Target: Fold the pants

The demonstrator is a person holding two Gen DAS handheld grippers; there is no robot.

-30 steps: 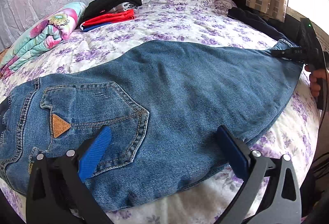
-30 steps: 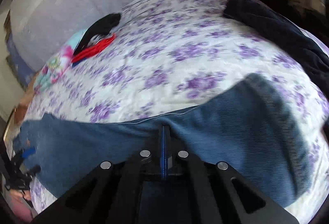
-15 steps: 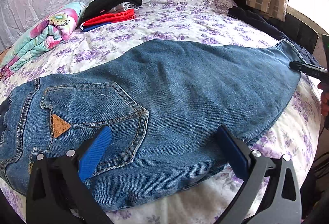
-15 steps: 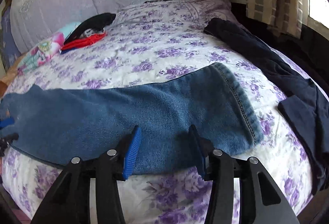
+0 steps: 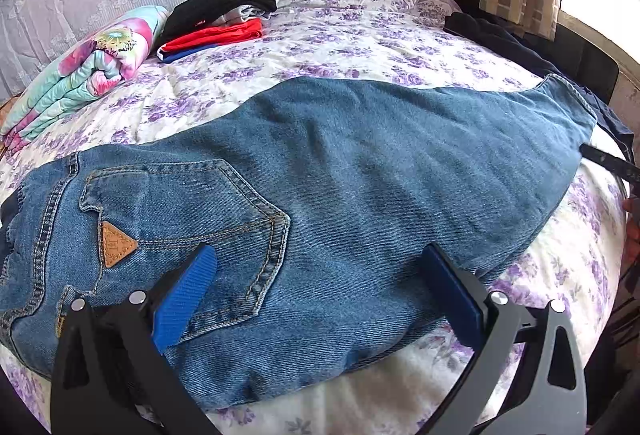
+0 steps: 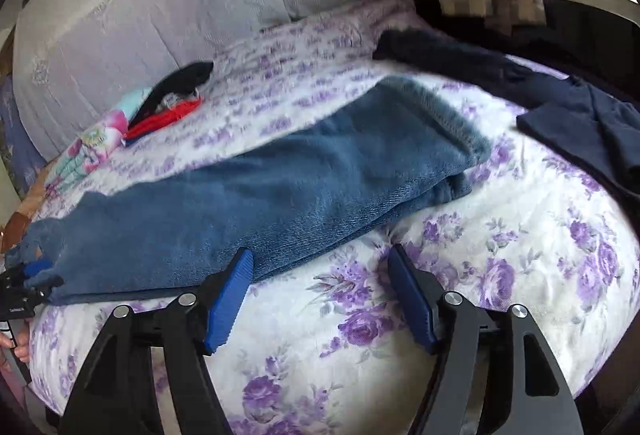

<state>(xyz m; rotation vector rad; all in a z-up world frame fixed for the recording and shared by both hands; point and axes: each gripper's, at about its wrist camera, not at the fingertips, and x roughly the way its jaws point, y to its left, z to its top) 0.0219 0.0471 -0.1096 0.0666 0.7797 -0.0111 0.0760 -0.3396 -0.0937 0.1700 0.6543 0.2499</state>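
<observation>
Since a second ago my right gripper [image 6: 320,299] lets go of the jeans [image 5: 340,171] hem, jaws opening on nothing; left gripper [image 5: 320,283] hovers spread over the seat, ready to fold.

The tan triangular patch [image 5: 116,246] on the jeans [image 5: 360,171] bears marks too small to read.

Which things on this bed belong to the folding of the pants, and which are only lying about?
For the job:
- jeans, laid flat
- left tongs, open over the waist end
- right tongs, opening, nothing between them

Lying about:
- flowered blanket
- stack of folded clothes
- dark garment
</observation>
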